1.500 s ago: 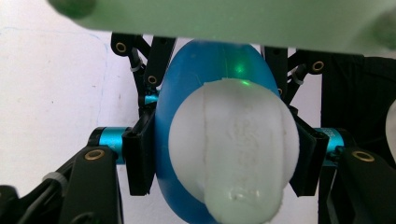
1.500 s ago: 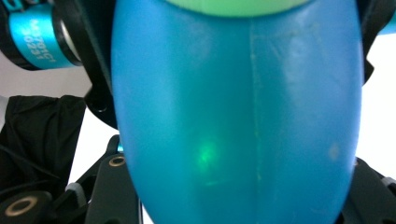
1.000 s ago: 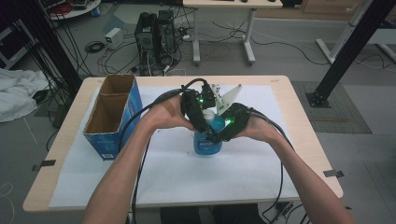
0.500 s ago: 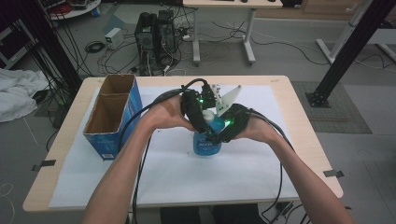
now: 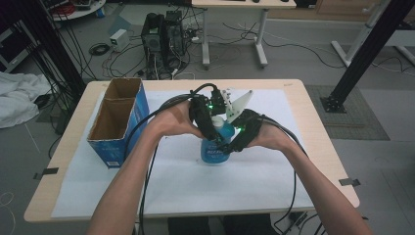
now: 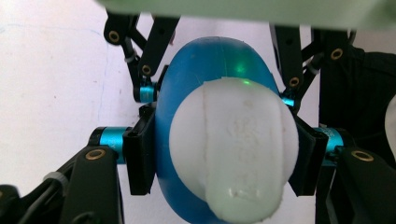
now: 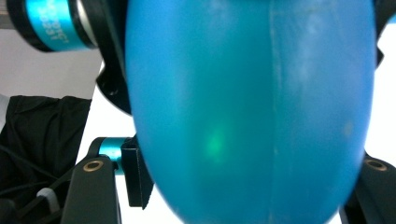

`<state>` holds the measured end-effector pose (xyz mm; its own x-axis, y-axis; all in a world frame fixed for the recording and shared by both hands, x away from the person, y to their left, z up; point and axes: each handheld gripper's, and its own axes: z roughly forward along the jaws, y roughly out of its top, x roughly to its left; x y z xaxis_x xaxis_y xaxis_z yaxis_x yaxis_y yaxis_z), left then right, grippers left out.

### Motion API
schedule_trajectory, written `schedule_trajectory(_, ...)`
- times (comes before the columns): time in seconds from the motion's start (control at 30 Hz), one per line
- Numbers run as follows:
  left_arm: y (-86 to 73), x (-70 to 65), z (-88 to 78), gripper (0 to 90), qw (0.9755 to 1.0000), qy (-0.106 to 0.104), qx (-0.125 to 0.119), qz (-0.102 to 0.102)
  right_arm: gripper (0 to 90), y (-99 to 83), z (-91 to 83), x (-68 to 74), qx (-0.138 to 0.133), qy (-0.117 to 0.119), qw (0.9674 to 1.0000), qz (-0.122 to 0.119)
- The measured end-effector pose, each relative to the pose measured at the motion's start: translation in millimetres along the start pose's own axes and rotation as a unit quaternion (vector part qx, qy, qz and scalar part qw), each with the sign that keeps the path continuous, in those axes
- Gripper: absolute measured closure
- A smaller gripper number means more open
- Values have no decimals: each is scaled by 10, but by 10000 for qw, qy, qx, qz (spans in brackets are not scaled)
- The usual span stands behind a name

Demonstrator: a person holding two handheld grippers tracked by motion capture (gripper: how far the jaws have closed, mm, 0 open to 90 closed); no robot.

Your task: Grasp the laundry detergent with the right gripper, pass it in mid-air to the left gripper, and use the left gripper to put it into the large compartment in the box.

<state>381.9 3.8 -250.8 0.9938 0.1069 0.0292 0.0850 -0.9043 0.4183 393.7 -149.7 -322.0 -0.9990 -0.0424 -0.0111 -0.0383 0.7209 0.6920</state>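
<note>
A blue bottle (image 5: 215,152) with a white cap (image 6: 233,149) stands on the white sheet at mid table. My left gripper (image 5: 208,125) comes at it from the left, and in the left gripper view (image 6: 223,156) both pads (image 6: 140,154) press on the bottle's sides just under the cap. My right gripper (image 5: 236,139) reaches it from the right, lower down. In the right gripper view the bottle (image 7: 252,93) sits between the jaws of the right gripper (image 7: 252,175). Those jaws have just been opening, and the left pad (image 7: 135,172) stands at the bottle's edge.
An open blue cardboard box (image 5: 115,122) with two compartments stands at the table's left. A white sheet (image 5: 186,191) covers most of the wooden table (image 5: 323,147). Cables trail from both grippers toward the near edge.
</note>
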Motion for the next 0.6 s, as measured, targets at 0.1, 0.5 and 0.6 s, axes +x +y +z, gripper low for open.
schedule_trajectory(0.1, -10, 2, 6, 384, 10000, -3, 24, -15, 317, -11, -9, -6, -1, 65, 10000, 2)
schedule_trajectory(0.5, -35, 0, -2, 384, 10000, -7, -13, -94, 237, -42, -57, 3, 99, 46, 9998, 147)
schedule_trajectory(0.6, -40, -3, -7, 384, 10000, -6, -5, -86, 230, -56, -67, 4, 149, 5, 9997, 201)
